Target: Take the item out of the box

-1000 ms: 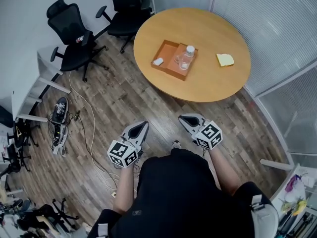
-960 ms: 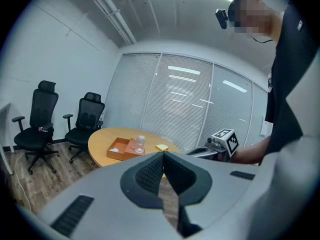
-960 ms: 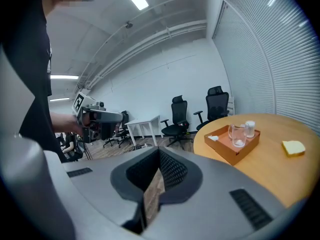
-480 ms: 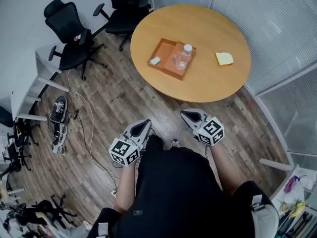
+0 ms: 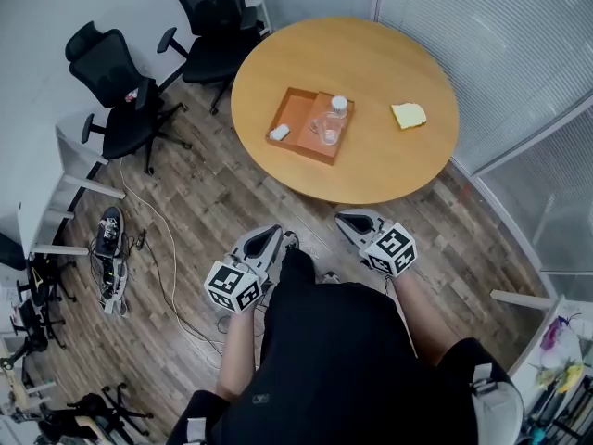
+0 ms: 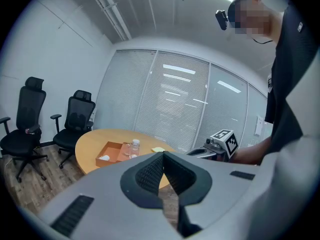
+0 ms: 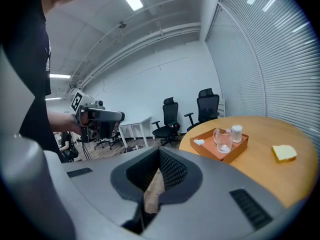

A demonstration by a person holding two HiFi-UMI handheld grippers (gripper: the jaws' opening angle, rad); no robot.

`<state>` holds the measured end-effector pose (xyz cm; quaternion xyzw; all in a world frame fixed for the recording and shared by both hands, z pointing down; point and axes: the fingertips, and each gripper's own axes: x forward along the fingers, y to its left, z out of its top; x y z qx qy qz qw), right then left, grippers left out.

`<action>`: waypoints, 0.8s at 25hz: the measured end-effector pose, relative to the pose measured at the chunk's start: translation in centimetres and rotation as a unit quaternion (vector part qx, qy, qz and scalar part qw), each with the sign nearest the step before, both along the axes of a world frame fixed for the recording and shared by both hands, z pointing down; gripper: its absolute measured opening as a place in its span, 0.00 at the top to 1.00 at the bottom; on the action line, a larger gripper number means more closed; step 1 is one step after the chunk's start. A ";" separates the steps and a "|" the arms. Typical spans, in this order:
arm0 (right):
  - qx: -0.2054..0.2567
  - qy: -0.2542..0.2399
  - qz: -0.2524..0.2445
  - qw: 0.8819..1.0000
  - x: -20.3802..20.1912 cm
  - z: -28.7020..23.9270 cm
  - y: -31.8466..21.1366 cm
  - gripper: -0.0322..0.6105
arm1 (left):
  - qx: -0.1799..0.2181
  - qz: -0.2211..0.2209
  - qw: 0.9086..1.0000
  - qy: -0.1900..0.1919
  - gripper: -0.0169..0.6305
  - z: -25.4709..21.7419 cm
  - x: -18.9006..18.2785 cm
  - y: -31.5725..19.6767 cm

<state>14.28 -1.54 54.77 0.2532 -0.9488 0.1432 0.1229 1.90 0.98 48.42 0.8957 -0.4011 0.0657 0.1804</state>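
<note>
Fingers of the left gripper point(image 5: 267, 237) and right gripper point(image 5: 350, 221) are seen pressed together, empty, well apart from the orange box point(image 5: 295, 109) on the round table point(image 5: 371, 63). A bottle point(image 5: 335, 117), mug point(image 5: 322, 130) and small white item point(image 5: 279, 133) are contained; jaws should be opened on approach.

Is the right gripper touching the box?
Apart. The head view shows the right gripper over the floor, well short of the table where the box sits.
</note>
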 end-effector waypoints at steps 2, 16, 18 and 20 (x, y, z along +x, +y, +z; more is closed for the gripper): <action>0.001 0.003 0.002 1.000 -0.3 -0.1 -0.7 0.94 | 0.000 0.005 1.000 0.000 0.96 -0.1 -0.2 -1.0; -0.019 0.034 0.015 0.999 -4.4 1.5 -7.8 0.94 | -0.017 0.038 0.999 0.013 0.96 1.1 -4.0 -10.1; -0.022 0.039 0.015 0.999 -5.4 1.7 -8.9 0.94 | -0.021 0.043 0.999 0.014 0.96 1.2 -4.7 -11.5; -0.023 0.045 0.013 0.999 -6.5 1.8 -10.2 0.94 | -0.024 0.046 0.999 0.017 0.96 1.3 -5.7 -12.9</action>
